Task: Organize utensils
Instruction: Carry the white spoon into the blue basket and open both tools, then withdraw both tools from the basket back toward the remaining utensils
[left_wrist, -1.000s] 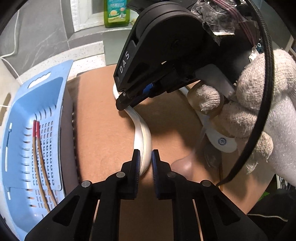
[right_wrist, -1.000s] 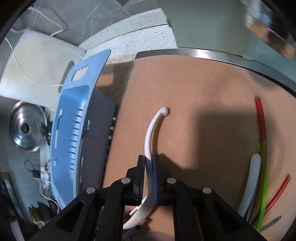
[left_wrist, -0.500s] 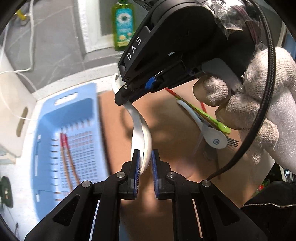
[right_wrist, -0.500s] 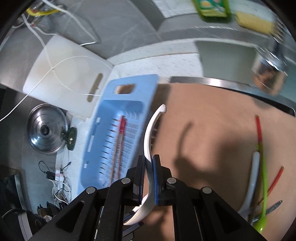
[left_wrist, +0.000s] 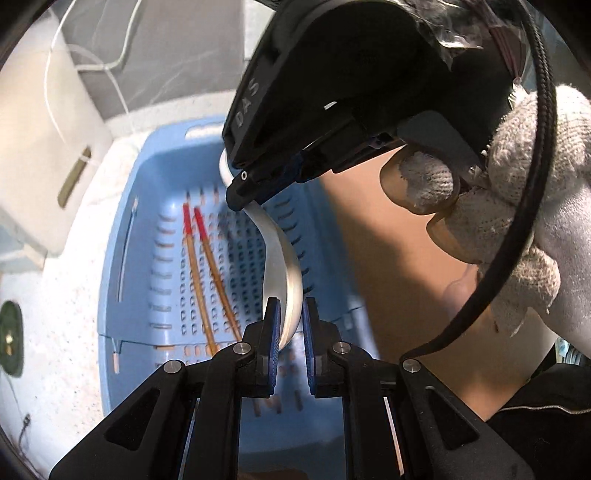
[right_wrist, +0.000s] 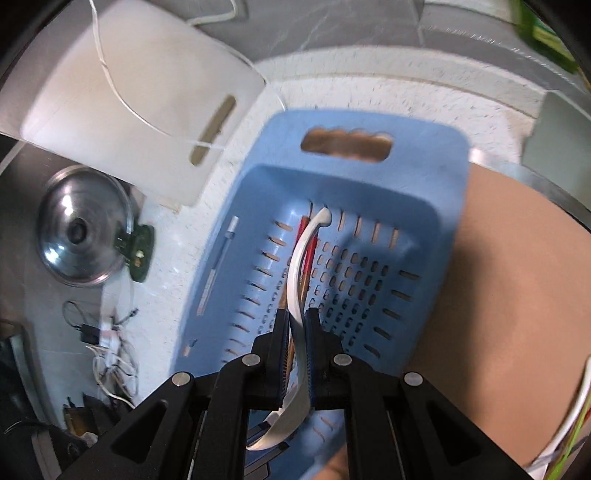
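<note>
A curved white spoon (left_wrist: 280, 273) hangs in the air over the blue slotted basket (left_wrist: 147, 229). My right gripper (right_wrist: 297, 325) is shut on its handle (right_wrist: 299, 266). My left gripper (left_wrist: 288, 321) has its jaws around the spoon's bowl end, with a small gap on the right side, so a grip cannot be told. The right gripper's black body (left_wrist: 332, 110) and gloved hand (left_wrist: 517, 206) fill the upper right of the left wrist view. Two red-tipped wooden chopsticks (left_wrist: 199, 273) lie in the basket (right_wrist: 369, 184).
The basket sits on a speckled counter (right_wrist: 332, 88) beside a brown mat (right_wrist: 517, 288). A white cutting board (right_wrist: 122, 96) and a steel pot lid (right_wrist: 81, 236) lie to the left. More utensils (right_wrist: 569, 417) show at the mat's right edge.
Both grippers have carried the white spoon up off the brown mat and leftward. It now hangs over the blue basket.
</note>
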